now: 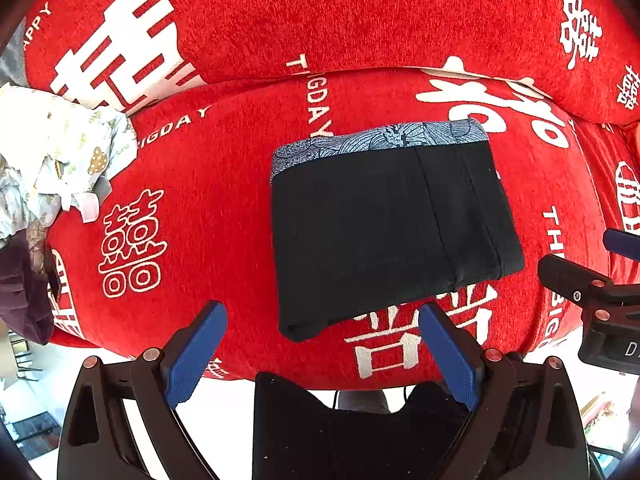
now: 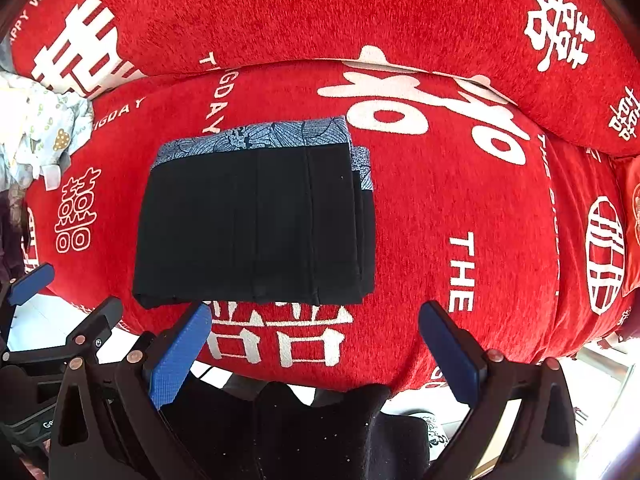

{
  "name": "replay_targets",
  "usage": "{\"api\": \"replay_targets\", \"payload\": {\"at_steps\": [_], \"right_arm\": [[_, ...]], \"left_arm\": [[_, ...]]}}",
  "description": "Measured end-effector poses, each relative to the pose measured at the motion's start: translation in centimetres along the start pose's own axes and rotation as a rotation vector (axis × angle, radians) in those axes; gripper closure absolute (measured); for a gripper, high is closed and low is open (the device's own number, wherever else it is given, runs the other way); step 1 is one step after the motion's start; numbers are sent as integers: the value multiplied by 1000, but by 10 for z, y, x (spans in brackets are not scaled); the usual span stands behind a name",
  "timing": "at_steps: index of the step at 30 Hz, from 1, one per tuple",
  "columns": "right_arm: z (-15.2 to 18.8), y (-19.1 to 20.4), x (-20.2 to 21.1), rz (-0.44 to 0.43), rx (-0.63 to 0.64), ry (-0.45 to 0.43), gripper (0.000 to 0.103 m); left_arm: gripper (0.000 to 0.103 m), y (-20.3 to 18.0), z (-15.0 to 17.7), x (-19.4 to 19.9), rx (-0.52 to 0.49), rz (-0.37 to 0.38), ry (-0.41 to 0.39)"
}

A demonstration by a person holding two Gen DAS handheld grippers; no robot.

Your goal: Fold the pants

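The black pants [image 1: 384,236] with a blue-grey patterned waistband lie folded into a compact rectangle on the red sofa seat [image 1: 208,200]. They also show in the right wrist view [image 2: 256,224]. My left gripper [image 1: 322,314] is open and empty, just in front of the fold's near edge. My right gripper [image 2: 316,316] is open and empty, hovering before the fold's near edge. The right gripper also shows at the right edge of the left wrist view [image 1: 580,256], and the left gripper shows at the left edge of the right wrist view [image 2: 64,292].
A pile of light patterned clothes [image 1: 60,160] lies at the sofa's left end, with a dark purple garment [image 1: 20,292] below it. The red back cushion [image 1: 320,12] rises behind the seat. The seat's front edge drops off just behind the grippers.
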State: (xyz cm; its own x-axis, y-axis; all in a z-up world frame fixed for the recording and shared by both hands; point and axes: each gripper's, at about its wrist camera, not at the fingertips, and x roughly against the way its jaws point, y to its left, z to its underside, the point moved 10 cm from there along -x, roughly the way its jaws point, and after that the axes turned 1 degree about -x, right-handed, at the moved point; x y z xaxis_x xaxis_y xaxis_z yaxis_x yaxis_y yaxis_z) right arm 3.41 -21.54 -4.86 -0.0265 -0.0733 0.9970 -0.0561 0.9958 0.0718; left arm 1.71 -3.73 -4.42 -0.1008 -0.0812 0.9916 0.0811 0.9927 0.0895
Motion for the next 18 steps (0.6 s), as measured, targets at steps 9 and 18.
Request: {"api": "replay_targets", "payload": {"at_steps": [9,18], "right_arm": [[-1,2,0,3,4,2,0],[-2,4,-2,7,8,7,0]], "left_arm": [[6,1,2,-2,12,6,2],[6,2,1,-5,12,9,6]]}}
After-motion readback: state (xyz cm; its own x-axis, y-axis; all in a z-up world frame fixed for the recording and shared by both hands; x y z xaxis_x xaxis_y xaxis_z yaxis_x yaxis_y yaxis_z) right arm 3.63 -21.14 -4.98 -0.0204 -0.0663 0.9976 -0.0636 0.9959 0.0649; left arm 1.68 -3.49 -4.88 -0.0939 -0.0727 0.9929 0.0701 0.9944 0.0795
